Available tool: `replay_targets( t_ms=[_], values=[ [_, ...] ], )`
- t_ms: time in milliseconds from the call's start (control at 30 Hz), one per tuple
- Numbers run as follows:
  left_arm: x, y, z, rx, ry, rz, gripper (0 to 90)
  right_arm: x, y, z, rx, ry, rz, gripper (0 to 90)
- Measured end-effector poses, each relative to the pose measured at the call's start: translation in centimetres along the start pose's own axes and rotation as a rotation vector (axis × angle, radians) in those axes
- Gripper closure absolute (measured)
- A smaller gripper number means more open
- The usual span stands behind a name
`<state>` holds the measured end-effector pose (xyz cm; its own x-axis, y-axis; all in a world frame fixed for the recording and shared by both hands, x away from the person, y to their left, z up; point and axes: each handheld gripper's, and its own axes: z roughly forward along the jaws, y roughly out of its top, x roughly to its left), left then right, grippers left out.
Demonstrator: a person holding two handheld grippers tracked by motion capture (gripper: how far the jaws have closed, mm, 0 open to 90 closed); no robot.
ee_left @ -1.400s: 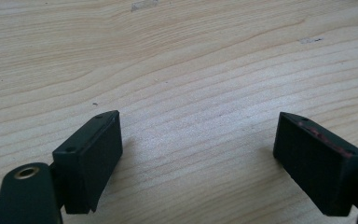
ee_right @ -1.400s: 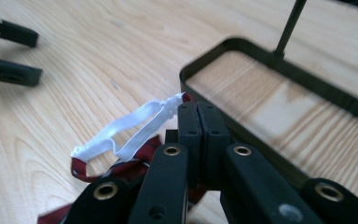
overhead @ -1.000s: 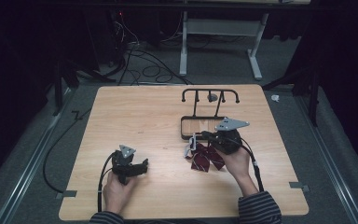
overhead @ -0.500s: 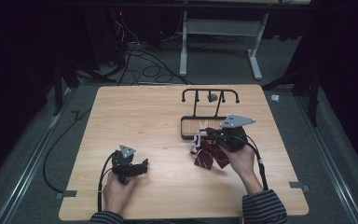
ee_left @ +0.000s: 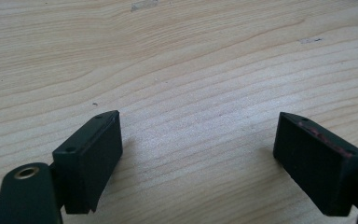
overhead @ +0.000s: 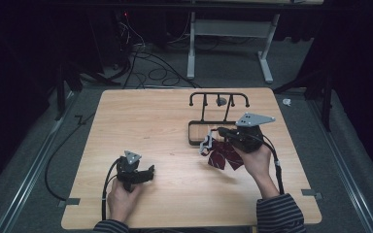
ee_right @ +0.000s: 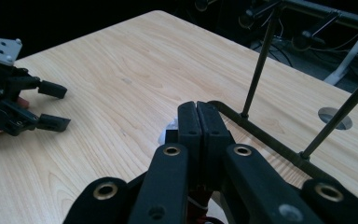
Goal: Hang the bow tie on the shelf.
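The left gripper is black, with a small grey 3-cornered plate on top and a black cable looping from its rear. Its 2 fingers are flat rectangular black blocks; each shows 2 small screw holes along its upper edge, a brass-ringed pivot hole sits on the link below 1 of them, and the other bears faint red marks along its edge. The right gripper is black too, topped by a larger grey 3-cornered plate with dark holes, a black cable trailing back along the forearm. Its fingers ride on rounded black links with brass-ringed pivots. Both sleeves are dark with thin light stripes.
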<state>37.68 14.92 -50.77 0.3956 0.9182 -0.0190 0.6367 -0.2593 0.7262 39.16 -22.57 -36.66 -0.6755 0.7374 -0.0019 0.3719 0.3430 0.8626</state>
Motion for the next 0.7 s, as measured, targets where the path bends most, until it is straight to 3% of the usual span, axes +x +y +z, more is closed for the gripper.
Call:
replay_targets(
  t_ms=[467, 700],
  values=[
    [0.0, 0.0, 0.0, 0.000, 0.000, 0.000, 15.9, -0.7, 1.6, -0.6, 0.010, -0.032, -0.031, 90.0],
    [0.0, 0.0, 0.0, 0.000, -0.001, -0.001, 15.9, -1.6, 2.6, -0.9, -0.004, -0.052, -0.014, 90.0]
  ],
)
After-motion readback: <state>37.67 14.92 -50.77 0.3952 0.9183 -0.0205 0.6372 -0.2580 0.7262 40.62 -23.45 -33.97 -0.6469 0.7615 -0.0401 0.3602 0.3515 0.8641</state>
